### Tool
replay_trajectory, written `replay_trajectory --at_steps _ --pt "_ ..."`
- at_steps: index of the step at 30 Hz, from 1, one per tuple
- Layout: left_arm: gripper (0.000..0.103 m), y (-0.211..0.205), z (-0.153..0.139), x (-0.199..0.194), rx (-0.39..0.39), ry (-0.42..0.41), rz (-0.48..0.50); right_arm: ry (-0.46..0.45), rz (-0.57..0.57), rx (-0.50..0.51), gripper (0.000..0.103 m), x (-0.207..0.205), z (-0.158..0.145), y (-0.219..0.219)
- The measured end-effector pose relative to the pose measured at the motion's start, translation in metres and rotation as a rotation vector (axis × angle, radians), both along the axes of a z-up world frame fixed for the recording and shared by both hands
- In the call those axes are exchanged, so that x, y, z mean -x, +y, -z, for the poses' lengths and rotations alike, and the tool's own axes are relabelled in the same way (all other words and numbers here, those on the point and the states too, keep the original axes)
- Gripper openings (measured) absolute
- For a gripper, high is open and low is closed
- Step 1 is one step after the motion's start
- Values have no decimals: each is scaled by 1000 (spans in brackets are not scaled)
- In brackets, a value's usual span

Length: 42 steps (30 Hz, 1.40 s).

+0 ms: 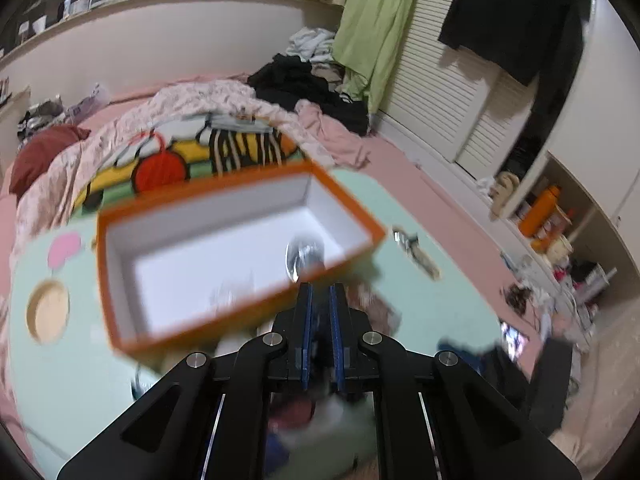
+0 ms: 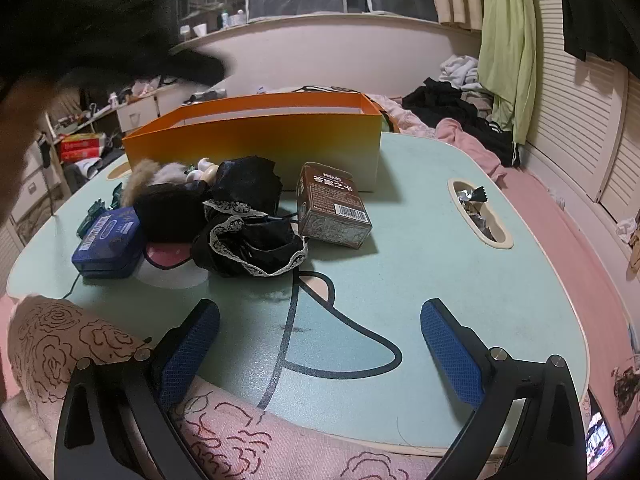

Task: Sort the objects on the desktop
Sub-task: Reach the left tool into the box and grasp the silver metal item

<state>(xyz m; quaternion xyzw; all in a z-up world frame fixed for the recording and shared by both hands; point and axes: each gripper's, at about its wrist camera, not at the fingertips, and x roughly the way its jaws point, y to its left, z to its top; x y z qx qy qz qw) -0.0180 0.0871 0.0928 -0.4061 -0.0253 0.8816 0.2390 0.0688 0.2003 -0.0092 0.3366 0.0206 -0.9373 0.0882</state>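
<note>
On the left, the left gripper [image 1: 320, 292] hangs above the orange box [image 1: 120, 280], its jaws pressed together on a small shiny silver thing [image 1: 305, 254] that sticks out past the tips. The picture is smeared, so what the silver thing is cannot be told; it sits over the near rim of the box, above the white floor inside, which looks like the right spot for dropping it in. The box appears empty, so the sorting seems to be at an early stage.

In the right wrist view the box stands at the far side of the mint-green table [image 2: 420, 260], open side up, handy as the bin for the clutter in front of it. Going left to right across that clutter: a few small green wrappers [image 2: 94, 212] at the table's edge, a blue tin [image 2: 110, 242], a heap of black cloth with lace trim [image 2: 244, 236] with a bit of fur and a pale figure behind it, then a brown carton [image 2: 332, 210] lying on its back close to the box. Further right, a slot in the table [image 2: 480, 214] holds some foil scraps.

Nearest the camera, the right gripper [image 2: 320, 352] waits low over the bare front of the table, jaws spread wide with nothing between them, probably ready for the next item
</note>
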Motion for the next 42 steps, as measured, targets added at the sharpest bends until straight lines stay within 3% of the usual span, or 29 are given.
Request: replay_trajectory --at_steps 4,6,8,10,14,16,18,21,24,27,29,30,34,38,42 --pt "10 -10 33 0 15 -29 -36 0 -1 2 101 -1 -1 0" --pt "20 -22 36 1 -30 -18 -65 0 0 1 101 -1 0 -1" --pt "46 -31 31 5 -71 -22 -98 0 0 0 101 0 0 0" --pt "59 -34 20 15 -94 -33 -136 0 0 0 101 0 0 0" --pt "59 -22 0 49 -23 -84 -166 0 0 1 101 -1 0 0" --pt "59 -9 -1 75 2 -159 -160 0 0 0 101 -1 0 -1" --pt "59 10 5 103 25 -224 -143 0 0 -1 101 -1 1 0" --pt "59 40 22 135 128 -252 -173 0 0 0 101 -1 0 0" --pt "58 65 41 156 142 -305 -168 1 0 0 101 -1 0 -1" --pt "57 83 50 168 199 -293 -175 1 0 0 101 -1 0 -2" --pt "29 90 55 172 253 -285 -187 2 0 0 101 -1 0 -3" --pt "25 92 58 175 272 -286 -190 2 -1 1 101 0 -1 -4" --pt "19 89 56 174 253 -239 -191 3 -1 1 101 -1 -1 -5" --pt "3 86 50 170 232 -212 -162 3 0 1 101 0 -2 -6" --pt "2 85 44 162 231 -166 -131 3 0 0 101 0 -1 -5"
